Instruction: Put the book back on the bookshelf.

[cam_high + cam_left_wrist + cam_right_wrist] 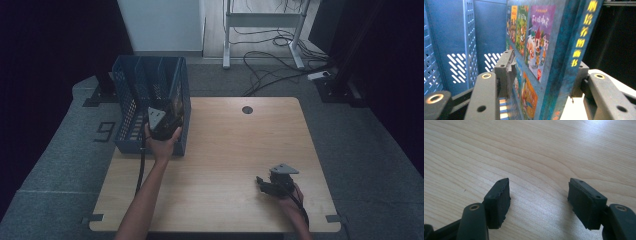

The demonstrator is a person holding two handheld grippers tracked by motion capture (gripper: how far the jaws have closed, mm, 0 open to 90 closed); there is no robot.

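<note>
Left of centre in the high view, the picture book (549, 57) stands upright in the blue file crate (125, 100), the left gripper (541, 75) straddling it with jaws released, while the right gripper (539, 200) idles agape, empty, lower right; withdrawal remains.

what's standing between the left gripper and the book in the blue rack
Nothing visible does. The book already sits between the jaws of the left gripper, upright in the blue rack. The rack's perforated wall stands off to one side, not in the way.
</note>
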